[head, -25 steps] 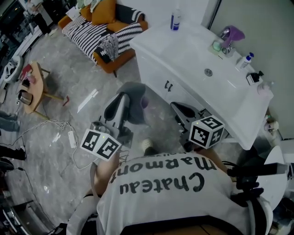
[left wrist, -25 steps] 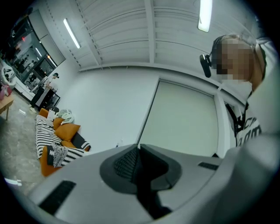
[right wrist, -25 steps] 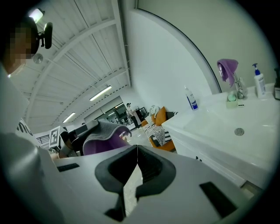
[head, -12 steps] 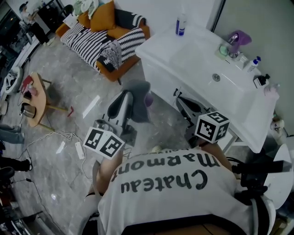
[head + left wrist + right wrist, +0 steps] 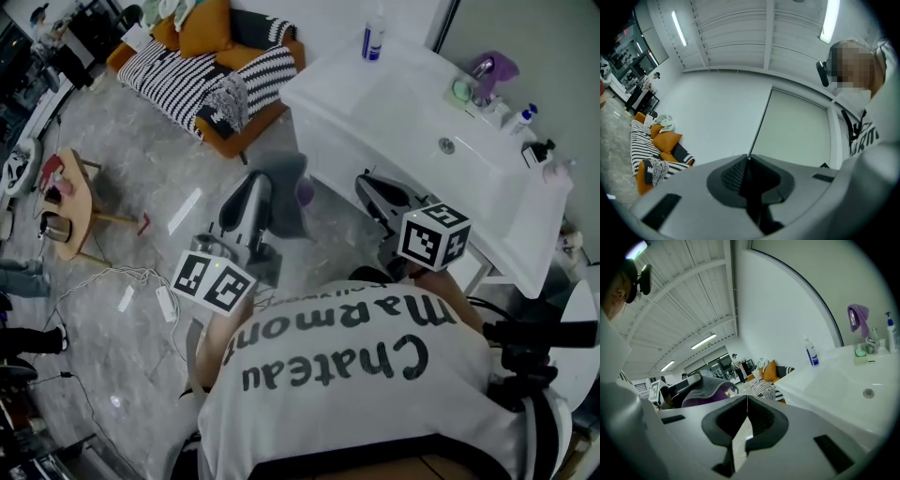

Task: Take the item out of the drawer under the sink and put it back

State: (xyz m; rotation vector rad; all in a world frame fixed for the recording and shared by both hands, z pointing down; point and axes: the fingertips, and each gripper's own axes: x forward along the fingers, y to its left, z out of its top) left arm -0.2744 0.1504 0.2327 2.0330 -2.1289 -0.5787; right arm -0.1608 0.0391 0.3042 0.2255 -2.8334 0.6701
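My left gripper (image 5: 261,186) is shut on a grey and purple soft item (image 5: 284,187), which hangs off its tip above the floor in front of the white sink cabinet (image 5: 328,141). In the right gripper view the same item (image 5: 704,389) shows at the left, draped over that gripper. In the left gripper view the left gripper (image 5: 746,161) has its jaws together and the item barely shows. My right gripper (image 5: 367,183) is shut and holds nothing, close to the cabinet front below the sink (image 5: 412,108). The right gripper (image 5: 747,404) points along the basin's edge. The drawer front is hidden behind the grippers.
On the sink top stand a blue-capped bottle (image 5: 373,39), a faucet with a purple cloth (image 5: 492,67) and small bottles (image 5: 525,117). An orange sofa with striped cushions (image 5: 216,66) lies beyond, a small wooden table (image 5: 70,187) at left, cables (image 5: 131,281) on the floor, a black stand (image 5: 534,347) at right.
Both grippers have drawn a little closer to the sink cabinet, together with the person. The left gripper still holds the grey and purple item; the right stays shut.
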